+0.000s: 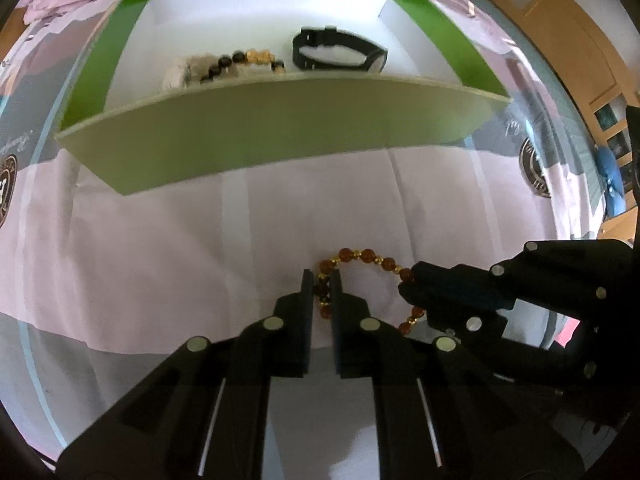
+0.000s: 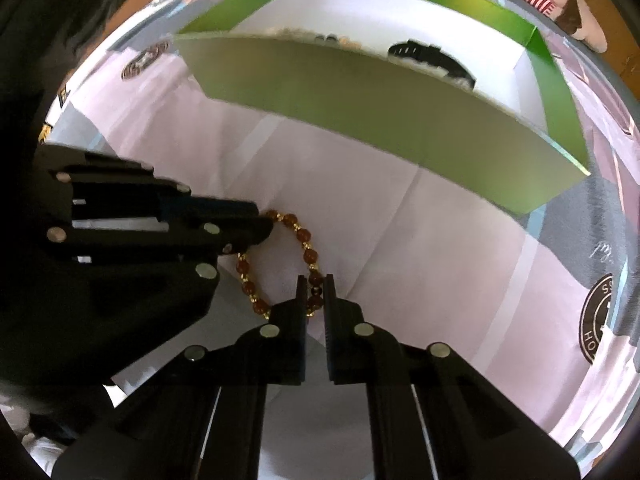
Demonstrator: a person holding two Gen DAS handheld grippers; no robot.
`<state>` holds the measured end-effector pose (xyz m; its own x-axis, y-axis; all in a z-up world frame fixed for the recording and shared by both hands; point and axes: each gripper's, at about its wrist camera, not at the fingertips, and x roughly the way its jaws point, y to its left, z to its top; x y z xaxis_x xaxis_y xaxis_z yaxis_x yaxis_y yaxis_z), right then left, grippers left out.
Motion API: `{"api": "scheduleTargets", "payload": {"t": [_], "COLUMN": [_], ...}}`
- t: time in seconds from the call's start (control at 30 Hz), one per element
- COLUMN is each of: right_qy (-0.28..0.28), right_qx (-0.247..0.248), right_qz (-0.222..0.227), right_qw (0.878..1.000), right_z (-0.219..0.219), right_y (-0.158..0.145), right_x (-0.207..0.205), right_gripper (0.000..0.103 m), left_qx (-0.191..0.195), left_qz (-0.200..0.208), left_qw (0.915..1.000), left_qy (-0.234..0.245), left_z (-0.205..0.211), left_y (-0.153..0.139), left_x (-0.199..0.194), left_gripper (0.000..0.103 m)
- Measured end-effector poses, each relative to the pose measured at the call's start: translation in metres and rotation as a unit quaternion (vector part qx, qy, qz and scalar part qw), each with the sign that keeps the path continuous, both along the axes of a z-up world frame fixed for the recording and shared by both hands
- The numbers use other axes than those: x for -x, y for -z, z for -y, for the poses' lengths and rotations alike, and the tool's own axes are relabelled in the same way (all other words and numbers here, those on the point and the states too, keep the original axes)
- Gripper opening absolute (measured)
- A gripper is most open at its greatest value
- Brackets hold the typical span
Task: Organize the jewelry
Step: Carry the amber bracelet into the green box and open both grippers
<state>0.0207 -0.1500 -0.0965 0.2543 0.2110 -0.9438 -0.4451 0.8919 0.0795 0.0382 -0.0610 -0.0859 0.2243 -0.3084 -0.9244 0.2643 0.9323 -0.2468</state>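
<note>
Right, the amber bead bracelet (image 1: 362, 258) is the star: a loop of round, glossy brown-orange beads spaced with small gold ones, and it is caught from both sides. Left tongs (image 1: 323, 280) are nearly pressed together, pinching one run of beads between the flat black fingers (image 1: 307, 292). Right tongs (image 2: 313, 286) do the same on the opposite run, narrowed onto a dark bead. So the loop hangs stretched between the two, its long axis running across from one set of tongs to the other; I cannot tell whether it brushes the cloth or rides just above it.

Straight ahead of both tongs sits the green box (image 1: 280, 136), its near wall a smooth matte card panel, the inside white. That is the relation the next move hangs on: the bracelet lies on the near side of that wall and must, by my reckoning, go up and over it. Neither arm looks clearly nearer; the box stands ahead of both.

Already inside: a dark-and-tan bead bracelet (image 1: 244, 62) resting on something pale and lumpy, and beside it a black strap watch (image 1: 340, 54), rubbery-looking, curled in an oval.

Beneath everything, a pale pink cloth (image 1: 160, 248), creased in fold lines, covers the counter.
</note>
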Motion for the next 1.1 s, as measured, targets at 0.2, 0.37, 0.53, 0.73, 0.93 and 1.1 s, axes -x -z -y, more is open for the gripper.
{"api": "scheduleTargets", "payload": {"t": [0.2,0.37,0.53,0.73,0.93,1.1], "right_qy": [0.015,0.022,0.035,0.056,0.076,0.092], "right_qx": [-0.027,-0.056,-0.074,-0.098,-0.133,-0.128], "right_qz": [0.024,0.058,0.081,0.116,0.128,0.108], "right_qw": [0.999,0.996,0.993,0.987,0.980,0.982], "right_z": [0.009,0.017,0.022,0.026,0.031,0.031], "right_y": [-0.021,-0.049,-0.069,-0.095,-0.097,-0.074], "right_x": [-0.004,-0.007,-0.014,-0.042,-0.083,-0.109], "right_gripper": [0.007,0.007,0.007,0.007,0.007,0.007], "left_qx": [0.039,0.060,0.062,0.060,0.034,0.006], "left_qz": [0.044,0.068,0.093,0.111,0.100,0.084], "left_qw": [0.9981,0.9956,0.9932,0.9902,0.9916,0.9931], "left_qy": [-0.014,-0.024,-0.034,-0.062,-0.074,-0.082], "left_z": [-0.013,-0.017,-0.018,-0.019,-0.012,-0.011], "left_y": [-0.039,-0.063,-0.083,-0.094,-0.072,-0.049], "left_x": [-0.003,-0.008,-0.023,-0.060,-0.103,-0.116], "left_gripper": [0.007,0.007,0.007,0.007,0.007,0.009]}}
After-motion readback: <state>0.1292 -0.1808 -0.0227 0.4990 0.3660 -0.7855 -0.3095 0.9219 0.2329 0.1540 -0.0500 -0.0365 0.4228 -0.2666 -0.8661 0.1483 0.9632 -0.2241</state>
